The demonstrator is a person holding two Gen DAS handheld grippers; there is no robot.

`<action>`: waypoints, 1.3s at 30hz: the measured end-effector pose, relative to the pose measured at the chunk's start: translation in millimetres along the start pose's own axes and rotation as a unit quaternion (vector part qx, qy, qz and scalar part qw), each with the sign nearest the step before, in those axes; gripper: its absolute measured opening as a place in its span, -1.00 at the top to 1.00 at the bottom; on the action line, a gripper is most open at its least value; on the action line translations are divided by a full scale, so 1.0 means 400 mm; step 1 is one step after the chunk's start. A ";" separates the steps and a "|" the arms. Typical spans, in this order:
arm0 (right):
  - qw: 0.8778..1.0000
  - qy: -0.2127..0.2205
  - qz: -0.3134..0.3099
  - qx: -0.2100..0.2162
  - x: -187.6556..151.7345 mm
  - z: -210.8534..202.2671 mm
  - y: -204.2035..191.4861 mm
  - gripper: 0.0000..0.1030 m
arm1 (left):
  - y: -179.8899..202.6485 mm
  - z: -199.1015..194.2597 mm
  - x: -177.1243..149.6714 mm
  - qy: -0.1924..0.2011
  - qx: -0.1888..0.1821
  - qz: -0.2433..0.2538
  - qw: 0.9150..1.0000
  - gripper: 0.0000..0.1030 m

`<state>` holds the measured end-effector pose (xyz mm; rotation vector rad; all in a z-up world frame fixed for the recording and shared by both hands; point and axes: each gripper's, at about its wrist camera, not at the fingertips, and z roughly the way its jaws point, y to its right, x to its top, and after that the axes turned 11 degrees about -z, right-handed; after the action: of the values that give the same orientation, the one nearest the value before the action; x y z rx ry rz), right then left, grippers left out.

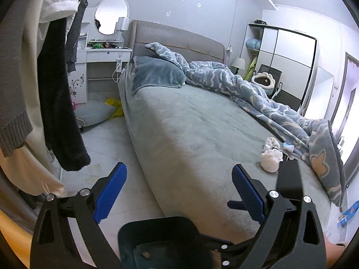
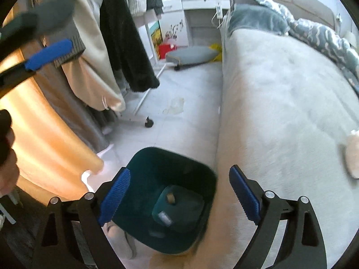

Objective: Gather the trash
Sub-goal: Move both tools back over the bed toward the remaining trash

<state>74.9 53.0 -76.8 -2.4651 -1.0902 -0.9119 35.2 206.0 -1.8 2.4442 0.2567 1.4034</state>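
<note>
Trash still to collect sits on the bed: a crumpled white wad near the foot end, a second white wad just behind it, both close beside the rumpled blue quilt. The dark green bin stands on the floor against the bed's side, with a couple of small scraps already lying at its bottom. Both pairs of tongs are apart and hold nothing: the right tongs hang over the bin's mouth, and the left tongs point across the mattress edge. I judge the wads to be tissue or soft paper (light, limp, easily squashed), so they should need no force; a pinch across the thick middle of the nearer wad looks best, since a loose corner may tear or slip out. Soft bedding beneath may give way, so the tongs could snag the grey sheet along with the wad.
</note>
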 end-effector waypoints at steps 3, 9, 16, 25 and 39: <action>1.000 0.009 0.000 -0.015 -0.002 -0.032 0.037 -0.77 | 0.026 0.018 0.004 -0.002 -0.007 -0.006 1.000 -0.87; 0.999 0.024 0.008 -0.035 -0.016 -0.085 0.118 -0.77 | 0.081 0.059 0.005 -0.005 -0.012 -0.002 1.000 -0.87; 0.997 0.041 0.013 -0.060 -0.026 -0.128 0.185 -0.77 | 0.149 0.107 0.001 -0.007 -0.015 0.007 1.000 -0.87; 0.990 0.078 0.049 -0.110 -0.063 -0.217 0.335 -0.77 | 0.230 0.179 -0.009 -0.018 -0.023 0.015 0.999 -0.87; 0.977 0.091 0.083 -0.173 -0.114 -0.302 0.526 -0.77 | 0.354 0.307 -0.033 -0.047 -0.045 0.021 0.998 -0.87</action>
<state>155.6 -172.8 -18.0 -2.6238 -0.7009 -1.3386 134.9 47.6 -20.5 2.4456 0.1191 1.2827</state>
